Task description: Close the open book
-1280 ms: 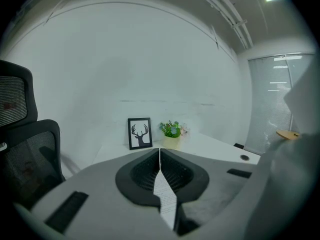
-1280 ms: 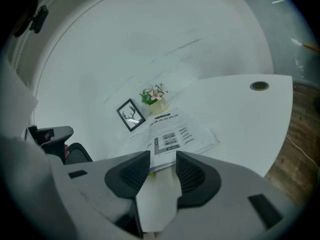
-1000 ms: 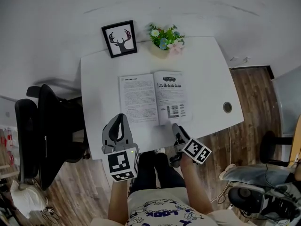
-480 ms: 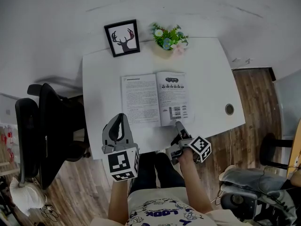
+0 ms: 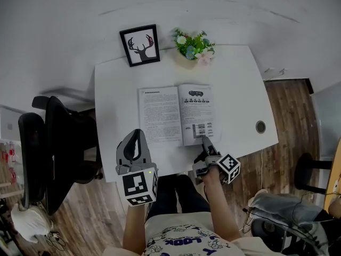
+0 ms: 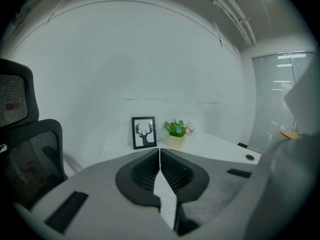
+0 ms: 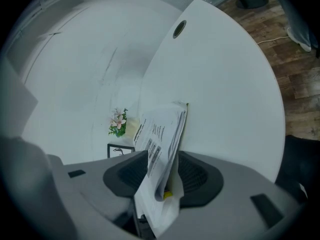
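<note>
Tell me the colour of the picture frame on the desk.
Black. The picture frame shows best in the head view.

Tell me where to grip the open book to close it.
Likely the right-hand pages' near outer corner, from the table's near edge: the book lies flat and open, and there the leaves curl up between the right gripper's open jaws.

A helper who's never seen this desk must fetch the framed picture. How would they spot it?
Find the white table; at its far edge, left of the flower pot and beyond the open book, stands the framed picture. Only it has a black frame around a black stag's head.
</note>
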Motion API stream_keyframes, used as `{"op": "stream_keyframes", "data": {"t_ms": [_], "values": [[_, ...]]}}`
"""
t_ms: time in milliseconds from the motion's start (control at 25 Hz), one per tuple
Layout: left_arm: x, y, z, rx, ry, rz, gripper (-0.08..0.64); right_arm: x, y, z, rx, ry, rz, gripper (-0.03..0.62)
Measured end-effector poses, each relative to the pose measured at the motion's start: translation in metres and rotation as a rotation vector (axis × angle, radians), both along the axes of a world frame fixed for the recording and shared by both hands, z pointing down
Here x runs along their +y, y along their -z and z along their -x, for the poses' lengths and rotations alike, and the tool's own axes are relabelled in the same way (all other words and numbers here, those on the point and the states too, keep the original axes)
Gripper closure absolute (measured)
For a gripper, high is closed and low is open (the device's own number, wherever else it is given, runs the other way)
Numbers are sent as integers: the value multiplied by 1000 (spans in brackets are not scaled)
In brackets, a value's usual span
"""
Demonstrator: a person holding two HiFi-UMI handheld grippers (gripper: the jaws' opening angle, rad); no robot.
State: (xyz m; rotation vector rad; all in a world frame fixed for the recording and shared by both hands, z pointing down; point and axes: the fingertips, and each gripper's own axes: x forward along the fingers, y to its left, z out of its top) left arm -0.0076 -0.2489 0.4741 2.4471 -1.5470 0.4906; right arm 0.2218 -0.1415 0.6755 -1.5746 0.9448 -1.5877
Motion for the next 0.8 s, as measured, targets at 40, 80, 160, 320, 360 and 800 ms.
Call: {"op": "stream_keyframes", "data": {"t_ms": [40, 80, 160, 320, 360, 800], "values": [[-1, 0, -1, -1, 0, 0, 532, -1, 0, -2, -2, -8, 0, 408], [-2, 0, -1, -3, 1, 0, 532, -2, -1, -4, -4, -15, 2, 408], [-3, 1, -2, -4, 1, 0, 532, -3, -1, -8, -3, -25, 7, 408], [-5, 0, -5, -2, -2, 0, 532, -4, -2, -15, -5, -35, 10, 409], [-5, 0, -5, -2, -3, 1, 532, -4, -2, -14, -7, -38, 8, 410], [-5, 4, -10, 1, -9, -11, 532, 4, -3, -15, 8, -59, 1, 536]]}}
